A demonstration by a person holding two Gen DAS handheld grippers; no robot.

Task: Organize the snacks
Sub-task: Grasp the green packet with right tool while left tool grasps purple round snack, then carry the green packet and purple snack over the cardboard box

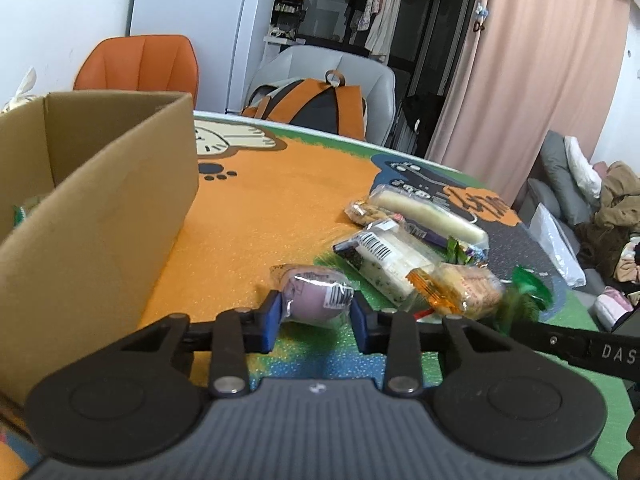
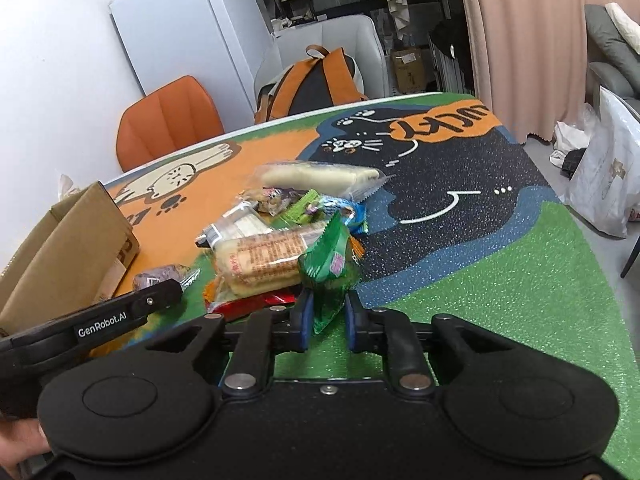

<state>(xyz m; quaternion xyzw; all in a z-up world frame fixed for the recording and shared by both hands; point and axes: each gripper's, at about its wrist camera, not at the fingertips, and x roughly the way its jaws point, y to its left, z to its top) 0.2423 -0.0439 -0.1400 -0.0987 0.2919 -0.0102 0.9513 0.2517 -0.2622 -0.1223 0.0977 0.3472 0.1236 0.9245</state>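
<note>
Left gripper (image 1: 314, 314): its blue fingers (image 1: 269, 320) press on both sides of a purple snack ball (image 1: 316, 294) in clear wrap; the pack rests on the table (image 1: 260, 216) just off the near corner of the cardboard box (image 1: 100, 216).
Right gripper (image 2: 326, 312): its fingers (image 2: 304, 314) are nearly closed on the lower end of a green snack packet (image 2: 330, 268), which stands up from the pile.
Snack pile (image 2: 288, 224): loose packs lie heaped near the middle of the table, between the box and the black cat print; a long white roll (image 2: 316, 176) lies at the far edge of the heap, a brown-printed cake pack (image 2: 264, 264) at the near edge, touching the green packet.
Left wrist view only: the inside of the box, open-topped, with a scrap of green wrapper low in it; the barcode label on the purple ball; the green packet appears blurred at the right, beside the other gripper's black arm.
Right wrist view only: the left gripper from the side, its tip over the purple ball; the table's green near-right corner; a white bag (image 2: 600, 168) on the floor beyond the right edge; a bit of the person's hand (image 2: 20, 446) at the lower left.
</note>
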